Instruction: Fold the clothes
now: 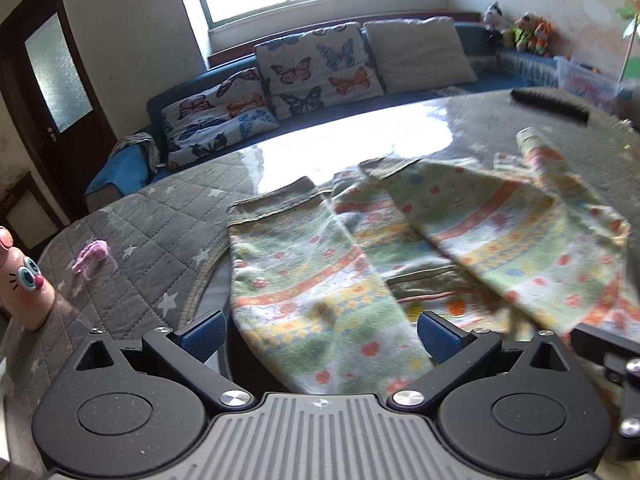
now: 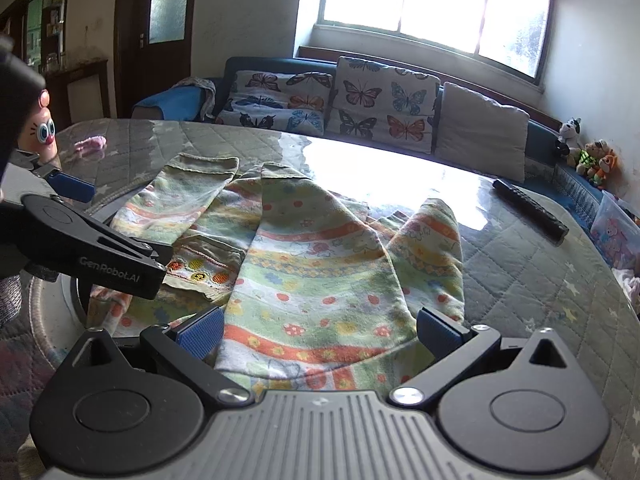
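Patterned garment (image 2: 312, 264) partly folded, sleeves crossed over body on table (image 2: 520, 264). Left gripper (image 1: 320, 334), right gripper (image 2: 320, 330) both spread, empty. Final folds remain.

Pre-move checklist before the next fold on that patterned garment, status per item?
1. Left hand-held gripper open: ok, blue pads apart with cloth between them, not clamped.
2. Right hand-held gripper open: ok, astride the near edge.
3. Green, orange-striped children's fleece garment flat: not ok, sleeves crossed over the body, right side humped up.
4. Grey-green cuffs visible: ok.
5. Fold area free: ok, the long black remote control and small pink toy lie apart from the cloth on the grey quilted star-print table cover.
6. Layers under the top fold: cannot tell.
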`<action>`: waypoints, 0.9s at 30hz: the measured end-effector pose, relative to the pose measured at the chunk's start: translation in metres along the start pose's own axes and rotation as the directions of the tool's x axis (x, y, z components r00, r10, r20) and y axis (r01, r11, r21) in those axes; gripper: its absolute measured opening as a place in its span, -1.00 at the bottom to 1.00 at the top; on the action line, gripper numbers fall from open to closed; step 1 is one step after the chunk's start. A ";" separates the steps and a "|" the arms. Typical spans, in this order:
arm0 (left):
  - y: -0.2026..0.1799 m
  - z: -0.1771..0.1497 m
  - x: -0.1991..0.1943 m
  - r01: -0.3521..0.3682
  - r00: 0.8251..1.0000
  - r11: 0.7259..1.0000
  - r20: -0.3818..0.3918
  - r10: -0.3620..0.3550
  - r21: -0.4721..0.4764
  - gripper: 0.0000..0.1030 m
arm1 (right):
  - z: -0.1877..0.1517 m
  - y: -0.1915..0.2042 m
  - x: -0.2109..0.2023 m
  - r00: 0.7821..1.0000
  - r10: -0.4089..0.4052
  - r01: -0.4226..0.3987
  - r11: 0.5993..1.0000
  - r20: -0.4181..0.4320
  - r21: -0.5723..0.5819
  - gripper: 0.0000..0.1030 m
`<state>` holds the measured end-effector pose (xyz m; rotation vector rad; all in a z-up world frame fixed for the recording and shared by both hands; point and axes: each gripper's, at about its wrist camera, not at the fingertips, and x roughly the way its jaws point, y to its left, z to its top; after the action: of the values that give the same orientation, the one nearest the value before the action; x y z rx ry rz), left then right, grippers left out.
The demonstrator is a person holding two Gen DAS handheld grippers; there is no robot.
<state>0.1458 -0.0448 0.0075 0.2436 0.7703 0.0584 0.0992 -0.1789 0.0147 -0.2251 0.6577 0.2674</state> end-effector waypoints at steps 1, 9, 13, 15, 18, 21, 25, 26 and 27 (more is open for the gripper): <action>0.002 -0.001 0.002 -0.009 1.000 1.000 -0.008 0.009 -0.004 1.00 | 0.002 0.001 0.002 1.000 0.001 -0.001 1.000 -0.001 -0.011 1.00; 0.028 -0.019 0.004 -0.074 0.996 0.994 -0.049 0.070 -0.077 1.00 | 0.017 0.026 0.034 1.000 -0.013 0.011 0.992 -0.018 -0.129 1.00; 0.038 -0.025 0.000 -0.083 0.996 0.990 -0.048 0.078 -0.110 1.00 | 0.021 0.036 0.055 0.996 -0.086 0.078 0.981 -0.034 -0.180 1.00; 0.038 -0.025 0.000 -0.080 0.996 0.991 -0.046 0.076 -0.111 1.00 | 0.023 0.038 0.064 0.990 -0.133 0.122 0.974 -0.044 -0.192 1.00; 0.038 -0.024 0.000 -0.076 0.996 0.991 -0.044 0.071 -0.113 1.00 | 0.023 0.038 0.068 0.979 -0.199 0.188 0.961 -0.033 -0.203 1.00; 0.038 -0.024 0.000 -0.073 0.997 0.991 -0.044 0.069 -0.114 1.00 | 0.022 0.036 0.065 0.964 -0.266 0.260 0.944 -0.002 -0.205 1.00; 0.039 -0.026 0.002 -0.076 0.996 0.990 -0.049 0.071 -0.118 1.00 | 0.017 0.022 0.048 0.909 -0.406 0.416 0.888 0.090 -0.197 1.00; 0.040 -0.027 0.002 -0.076 0.996 0.990 -0.049 0.071 -0.120 1.00 | 0.016 0.017 0.043 0.897 -0.430 0.442 0.878 0.104 -0.185 1.00; 0.041 -0.027 0.002 -0.077 0.996 0.989 -0.049 0.071 -0.123 1.00 | 0.014 0.012 0.039 0.887 -0.449 0.462 0.871 0.112 -0.168 1.00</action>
<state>0.1294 0.0002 -0.0028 0.1523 0.7989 0.1822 0.1334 -0.1572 0.0000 -0.5446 0.4911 -0.1200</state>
